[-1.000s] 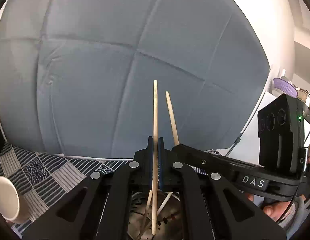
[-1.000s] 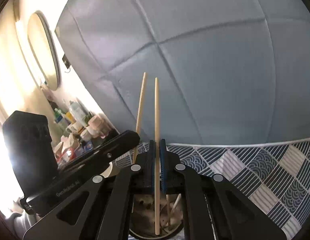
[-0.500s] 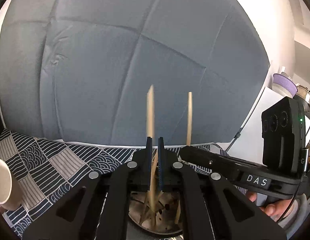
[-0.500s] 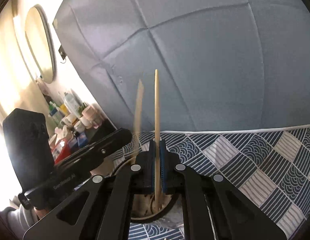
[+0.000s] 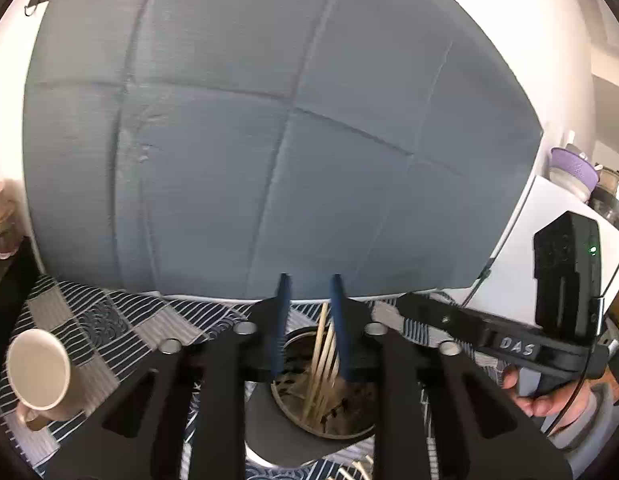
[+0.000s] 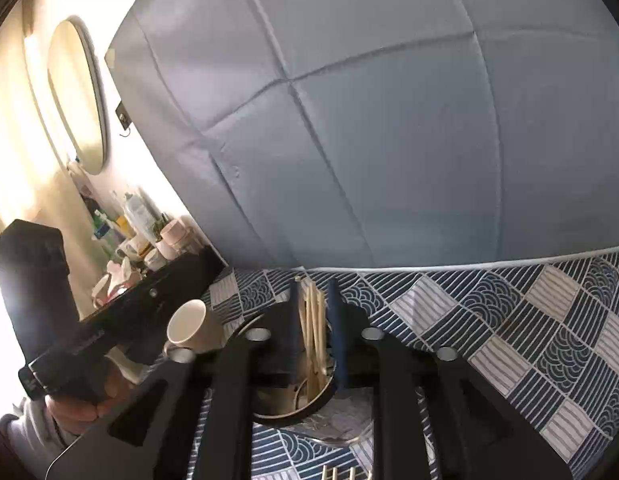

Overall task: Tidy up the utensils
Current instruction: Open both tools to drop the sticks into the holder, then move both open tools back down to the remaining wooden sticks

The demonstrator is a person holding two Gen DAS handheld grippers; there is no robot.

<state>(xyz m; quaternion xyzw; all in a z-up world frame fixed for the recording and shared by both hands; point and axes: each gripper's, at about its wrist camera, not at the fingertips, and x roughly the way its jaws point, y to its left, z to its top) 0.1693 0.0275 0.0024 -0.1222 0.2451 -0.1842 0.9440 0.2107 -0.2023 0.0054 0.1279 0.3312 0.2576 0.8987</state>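
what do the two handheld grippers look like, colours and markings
Both are matte black. The left gripper and right gripper have dark blue fingers on angular arms with silver screws. Seen from the left, the right unit bears white "DAS" lettering, a green light, a thin black cable and a grey sleeve.

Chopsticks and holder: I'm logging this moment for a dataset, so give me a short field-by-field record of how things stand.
left hand-held gripper: open, above the holder, gripping nothing
right hand-held gripper: open, above the holder, gripping nothing
chopsticks: several wooden sticks standing in the holder, leaning, tops between the open jaws
holder: round, open-topped container on the tablecloth
mug: beige, to the holder's left; whether it lies on its side is unclear
tablecloth: blue and white patchwork pattern
backdrop: grey-blue padded panel
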